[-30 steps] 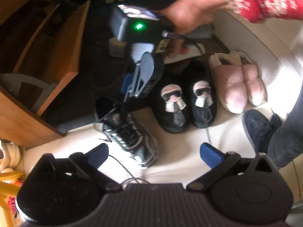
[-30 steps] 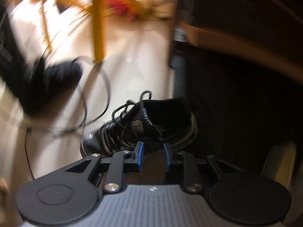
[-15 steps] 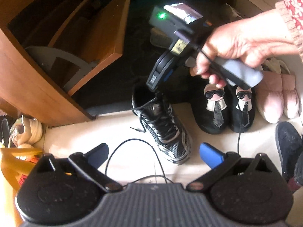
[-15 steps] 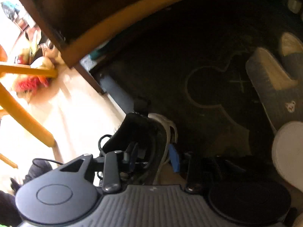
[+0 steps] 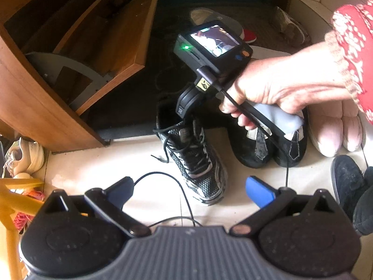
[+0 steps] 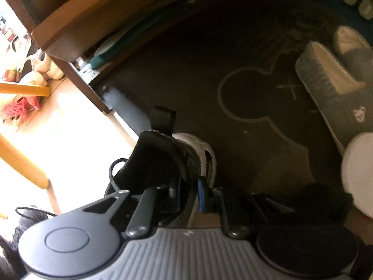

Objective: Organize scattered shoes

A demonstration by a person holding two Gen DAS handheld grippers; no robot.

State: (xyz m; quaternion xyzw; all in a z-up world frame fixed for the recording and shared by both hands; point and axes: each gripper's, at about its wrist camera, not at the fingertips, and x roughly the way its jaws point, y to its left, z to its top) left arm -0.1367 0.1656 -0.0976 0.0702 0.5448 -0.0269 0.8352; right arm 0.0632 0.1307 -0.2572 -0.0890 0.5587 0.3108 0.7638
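Since the earlier frames, right gripper (image 6: 188, 196) has rolled over and dropped onto the black sneaker (image 5: 193, 161); its jaws, then gaping, now pinch the heel collar. Left gripper (image 5: 188, 186) has barely shifted.

Wooden shoe cabinet (image 5: 70, 74): tilt-out compartment hangs open at left, nothing visible in it. Dark doormat (image 6: 256, 98) in front, with a grey slipper (image 6: 326, 79) lying on it.

Rows on the pale floor tiles (image 5: 98, 163): black character slippers (image 5: 268, 149) paired side by side, pink quilted slippers (image 5: 335, 128) paired just beside them. White sneaker (image 5: 25, 156) sits apart, left of the cabinet.

Black sneaker: toe on the tile, heel at the mat edge, between cabinet and black slippers. No mate seen.

Right gripper: nearly closed, one blue pad inside the shoe opening, the other outside, collar wall clamped between. Person's hand (image 5: 275, 93) squeezes the handle.

Left gripper: spread wide, empty, hovering above the floor near the sneaker's toe.

Progress, as judged: two pairs look tidied; this sneaker is gripped but not lifted. Remaining: place it, probably in the cabinet, then loose mat shoes and the white sneaker.
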